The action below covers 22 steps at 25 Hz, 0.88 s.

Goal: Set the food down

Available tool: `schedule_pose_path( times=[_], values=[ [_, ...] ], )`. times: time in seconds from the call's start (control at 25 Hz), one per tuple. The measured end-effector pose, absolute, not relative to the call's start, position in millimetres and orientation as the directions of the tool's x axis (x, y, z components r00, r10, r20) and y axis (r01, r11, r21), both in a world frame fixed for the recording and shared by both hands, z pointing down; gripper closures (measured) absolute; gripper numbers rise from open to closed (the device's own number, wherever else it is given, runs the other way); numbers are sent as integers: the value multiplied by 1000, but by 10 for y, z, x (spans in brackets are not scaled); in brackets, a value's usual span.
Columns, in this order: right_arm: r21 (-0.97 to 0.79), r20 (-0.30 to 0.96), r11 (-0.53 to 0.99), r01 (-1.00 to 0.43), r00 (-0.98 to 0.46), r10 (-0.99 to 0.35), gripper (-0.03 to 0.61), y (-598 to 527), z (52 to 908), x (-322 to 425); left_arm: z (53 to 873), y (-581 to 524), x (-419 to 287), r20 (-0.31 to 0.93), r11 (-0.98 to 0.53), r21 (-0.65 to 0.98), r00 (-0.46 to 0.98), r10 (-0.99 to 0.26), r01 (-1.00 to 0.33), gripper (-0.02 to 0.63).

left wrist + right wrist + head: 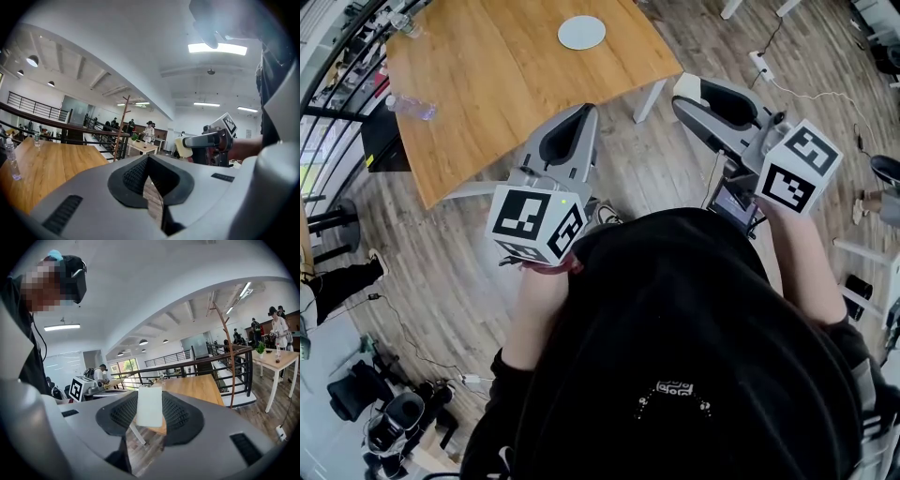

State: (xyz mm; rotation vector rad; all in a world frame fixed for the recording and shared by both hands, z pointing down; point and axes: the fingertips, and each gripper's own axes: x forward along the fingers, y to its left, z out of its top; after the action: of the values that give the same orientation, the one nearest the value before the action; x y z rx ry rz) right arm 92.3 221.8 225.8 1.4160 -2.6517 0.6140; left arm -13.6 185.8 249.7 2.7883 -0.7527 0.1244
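My right gripper point(694, 92) is shut on a pale, flat slice of food point(688, 86), held in the air over the wooden floor just right of the table corner. In the right gripper view the slice point(149, 406) stands upright between the dark pads point(183, 416). The left gripper view shows the same food point(183, 146) at the right gripper's tip. My left gripper point(581, 116) hovers at the near edge of the wooden table point(506, 75), jaws together with nothing between them point(148, 158). A white round plate point(581, 32) lies on the table's far side.
A plastic water bottle point(411, 107) lies near the table's left edge. A black railing point(328, 94) runs along the left. A power strip with cable point(759, 64) lies on the floor at the right. People stand at a distant table point(279, 329).
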Motion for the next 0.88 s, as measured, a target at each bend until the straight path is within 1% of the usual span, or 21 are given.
schedule_pose_path(
  times=[0.28, 0.56, 0.88],
  values=[
    [-293, 277, 494, -819, -567, -776, 408, 1989, 2257, 738, 2561, 1670, -286, 175, -850, 188, 868, -465, -493, 614],
    [-289, 315, 524, -801, -596, -738, 407, 1817, 2324, 510, 2695, 1554, -435, 163, -843, 244, 877, -452, -480, 614],
    [-320, 320, 541, -778, -626, -711, 408, 1562, 2356, 593, 2746, 1358, -356, 187, -831, 256, 868, -459, -494, 614]
  ],
)
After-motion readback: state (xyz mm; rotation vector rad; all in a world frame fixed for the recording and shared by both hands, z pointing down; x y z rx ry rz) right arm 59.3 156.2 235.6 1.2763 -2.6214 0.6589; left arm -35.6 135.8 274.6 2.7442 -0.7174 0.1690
